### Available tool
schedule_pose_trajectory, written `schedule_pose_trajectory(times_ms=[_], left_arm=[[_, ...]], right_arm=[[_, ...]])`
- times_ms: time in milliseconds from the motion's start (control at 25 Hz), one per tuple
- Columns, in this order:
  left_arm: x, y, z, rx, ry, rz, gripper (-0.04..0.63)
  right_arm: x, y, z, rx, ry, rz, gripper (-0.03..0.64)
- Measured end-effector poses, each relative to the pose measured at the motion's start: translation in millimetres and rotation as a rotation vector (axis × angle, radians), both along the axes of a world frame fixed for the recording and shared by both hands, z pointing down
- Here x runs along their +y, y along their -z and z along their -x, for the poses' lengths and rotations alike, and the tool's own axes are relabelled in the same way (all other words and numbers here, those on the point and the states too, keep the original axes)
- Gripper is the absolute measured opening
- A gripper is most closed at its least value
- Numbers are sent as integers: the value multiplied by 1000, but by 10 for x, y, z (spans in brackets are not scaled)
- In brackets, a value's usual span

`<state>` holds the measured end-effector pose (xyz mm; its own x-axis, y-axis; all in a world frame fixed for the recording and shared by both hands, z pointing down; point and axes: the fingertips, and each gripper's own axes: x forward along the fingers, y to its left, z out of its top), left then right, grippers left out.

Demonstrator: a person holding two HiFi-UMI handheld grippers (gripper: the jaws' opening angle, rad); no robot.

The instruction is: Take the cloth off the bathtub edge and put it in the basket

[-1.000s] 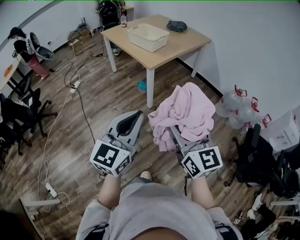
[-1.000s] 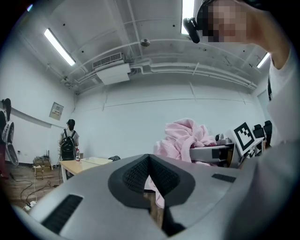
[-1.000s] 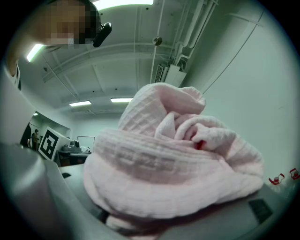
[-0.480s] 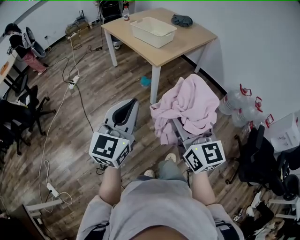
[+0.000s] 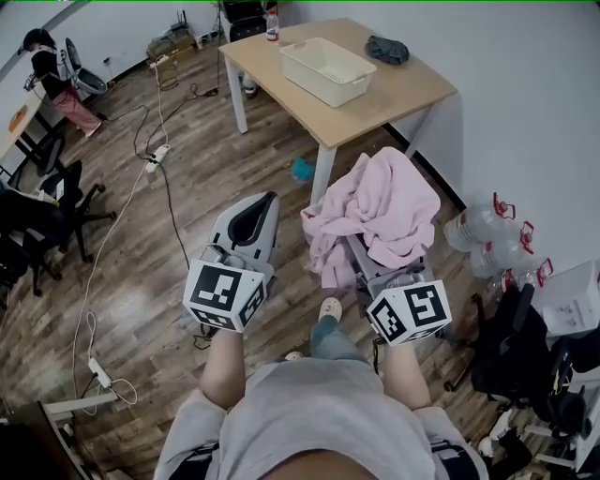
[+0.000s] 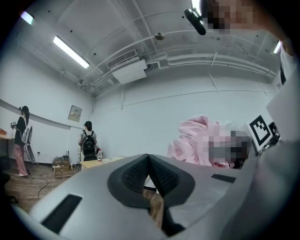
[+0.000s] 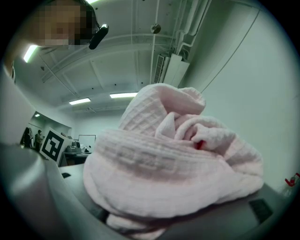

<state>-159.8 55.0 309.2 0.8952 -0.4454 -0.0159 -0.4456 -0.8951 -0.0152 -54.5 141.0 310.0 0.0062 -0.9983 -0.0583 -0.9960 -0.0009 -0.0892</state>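
A crumpled pink cloth hangs over my right gripper, which is shut on it; the fingertips are buried under the folds. In the right gripper view the pink cloth fills the frame and hides the jaws. My left gripper is held beside it at the same height, shut, its pads meeting with nothing between them. The cream basket stands on the wooden table ahead, well beyond both grippers.
A dark cloth and a bottle also sit on the table. Water jugs line the right wall, with a black chair nearby. Cables and a power strip cross the floor; office chairs stand at left.
Both grippers have been carried forward together toward the table, the cloth still in the right one. The table and basket sit closer and further right in the head view.
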Motion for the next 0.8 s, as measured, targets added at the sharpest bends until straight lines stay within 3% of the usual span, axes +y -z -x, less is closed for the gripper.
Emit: schedule_pose_trajectory(times_ms=[160,440,800], left_arm=[[-183,35,-298,14,-6,0,-5],[-470,206,-884,20,7,-92,-5],[-890,245,-1485,33,64,-117,-5]], right_arm=[[-274,24,-264,4,27,5,353],[-743,109,-768,20,81,-7,353],[-1188,122,-1339,37,145,-19,353]])
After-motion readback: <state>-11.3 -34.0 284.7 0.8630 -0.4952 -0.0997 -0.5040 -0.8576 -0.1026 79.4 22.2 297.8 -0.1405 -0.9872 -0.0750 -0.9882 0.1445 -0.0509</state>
